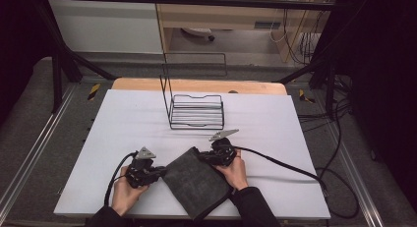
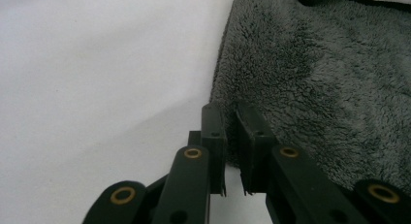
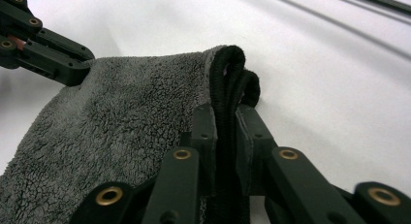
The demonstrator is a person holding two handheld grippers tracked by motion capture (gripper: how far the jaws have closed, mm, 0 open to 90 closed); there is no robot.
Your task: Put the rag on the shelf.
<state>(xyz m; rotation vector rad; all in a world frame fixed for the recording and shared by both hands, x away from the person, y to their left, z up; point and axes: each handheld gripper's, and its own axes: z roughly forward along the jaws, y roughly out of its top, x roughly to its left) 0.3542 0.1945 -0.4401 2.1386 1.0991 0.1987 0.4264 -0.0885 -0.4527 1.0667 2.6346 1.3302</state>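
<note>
So the grey towel lies folded on the counter between my hands, long axis running diagonally toward me; my right hand-held gripper is clamped on its far corner hem; my left hand-held gripper sits nearly closed at the left edge, though I can't tell whether it really holds cloth; next I'd lift both corners together.

The right gripper is pinching the black-bound edge of a grey fleecy cloth, its jaws pressing on both sides. The cloth is spreading away to its left over the white bench, where the left gripper is meeting the far corner.
</note>
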